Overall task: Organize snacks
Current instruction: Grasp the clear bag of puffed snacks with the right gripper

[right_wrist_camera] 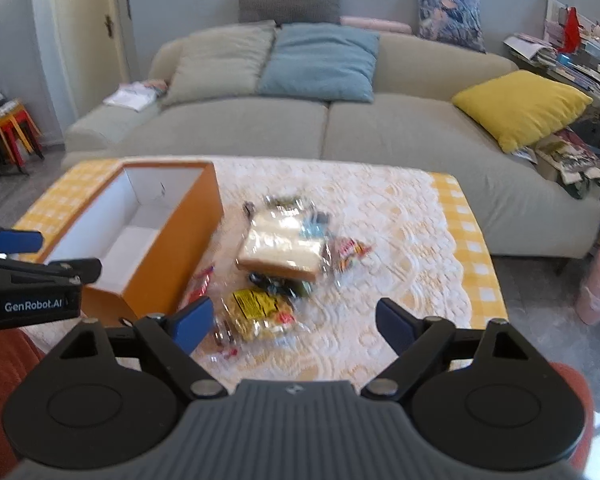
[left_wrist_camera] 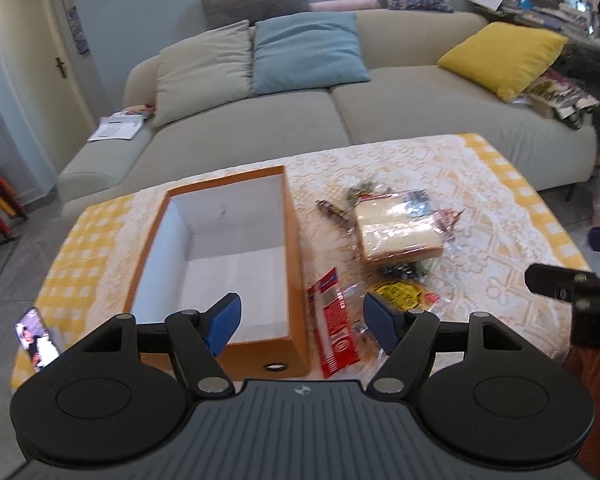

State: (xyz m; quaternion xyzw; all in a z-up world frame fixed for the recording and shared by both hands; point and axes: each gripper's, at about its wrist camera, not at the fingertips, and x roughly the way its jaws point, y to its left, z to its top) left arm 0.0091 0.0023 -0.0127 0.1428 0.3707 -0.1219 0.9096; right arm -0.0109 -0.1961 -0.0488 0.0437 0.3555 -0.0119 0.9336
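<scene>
Orange box [left_wrist_camera: 220,264] sits empty w/ snacks [right_wrist_camera: 276,264] piled just right of it, so bring right gripper [right_wrist_camera: 296,320], jaws spread & holding nothing, onto yellow packet [right_wrist_camera: 256,312] nearest, left gripper [left_wrist_camera: 302,320] also spread.

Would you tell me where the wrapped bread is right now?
In both views, the wrapped bread lies mid-table atop the snack pile, right of the orange box.
</scene>
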